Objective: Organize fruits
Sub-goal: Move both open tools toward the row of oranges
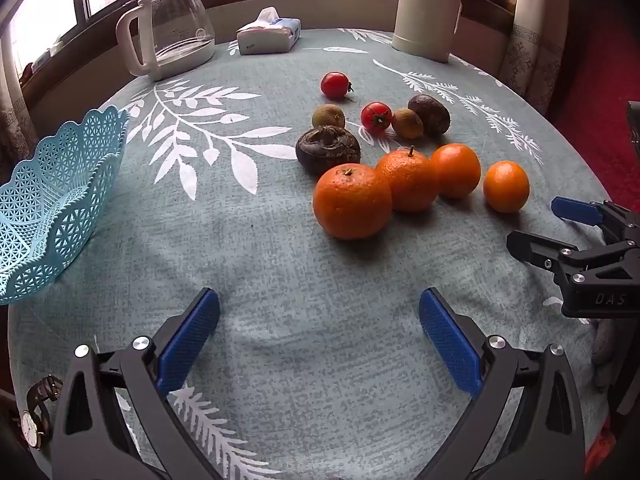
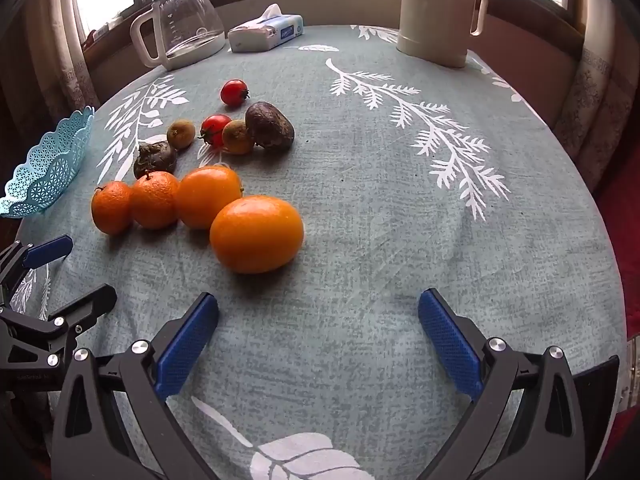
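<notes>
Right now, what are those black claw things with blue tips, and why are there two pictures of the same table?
Those are two hand-held grippers a person squeezes. Each carries its own camera, so you get one picture per gripper. The left gripper and the right gripper are both open, holding nothing. On the tablecloth lie four oranges; the nearest to the right gripper is this orange. There are also two cherry tomatoes, like this tomato, and some brown fruits. A blue basket waits empty at the left. A glass kettle, tissue pack and cream flask stand behind.

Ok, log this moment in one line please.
left gripper open | right gripper open | basket empty | oranges on table | nothing held
</notes>
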Tool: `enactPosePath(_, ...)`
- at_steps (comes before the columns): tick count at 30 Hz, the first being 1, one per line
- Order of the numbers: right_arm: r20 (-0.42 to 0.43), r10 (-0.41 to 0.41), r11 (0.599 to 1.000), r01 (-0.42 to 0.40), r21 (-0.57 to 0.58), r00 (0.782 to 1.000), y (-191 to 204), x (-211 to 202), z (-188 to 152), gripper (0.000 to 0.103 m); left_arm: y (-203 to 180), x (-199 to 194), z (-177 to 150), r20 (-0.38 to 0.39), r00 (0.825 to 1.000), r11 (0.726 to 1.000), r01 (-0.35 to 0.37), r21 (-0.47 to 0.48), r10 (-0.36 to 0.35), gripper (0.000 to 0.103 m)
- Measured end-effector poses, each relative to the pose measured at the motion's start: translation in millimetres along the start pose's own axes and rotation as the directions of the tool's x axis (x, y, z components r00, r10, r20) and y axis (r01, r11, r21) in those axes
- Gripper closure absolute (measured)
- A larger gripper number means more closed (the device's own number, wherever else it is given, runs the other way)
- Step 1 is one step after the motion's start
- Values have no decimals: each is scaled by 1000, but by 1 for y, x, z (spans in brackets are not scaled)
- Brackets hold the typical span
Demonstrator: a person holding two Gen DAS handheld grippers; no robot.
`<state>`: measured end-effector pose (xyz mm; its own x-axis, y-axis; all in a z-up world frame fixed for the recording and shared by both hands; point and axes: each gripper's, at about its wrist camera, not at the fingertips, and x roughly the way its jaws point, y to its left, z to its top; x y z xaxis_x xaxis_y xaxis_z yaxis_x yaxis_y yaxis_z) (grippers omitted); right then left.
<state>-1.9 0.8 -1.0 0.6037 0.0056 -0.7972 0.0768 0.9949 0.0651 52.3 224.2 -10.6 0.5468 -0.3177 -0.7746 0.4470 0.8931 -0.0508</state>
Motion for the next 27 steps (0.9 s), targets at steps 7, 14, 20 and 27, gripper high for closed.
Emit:
enactPosePath(7,13,24,1000,-24,16,1000,-5,-2,0,5,1,-1,0,0,1000,1000,1,2,-1,2)
enactPosePath(14,49,102,991,-105,80,994,-17,-6,0,5,1,-1,1,-1,1000,1000,2,3,-2,2)
enactPosePath(20,44,95,993,-98,67,995,-14,-6,0,5,1,-1,0,-1,1000,1000,2,3,-2,2)
enactPosePath(27,43,95,993,-97,63,995,-13,-6,1,5,1,-1,0,-1,1000,1000,2,4,-2,2)
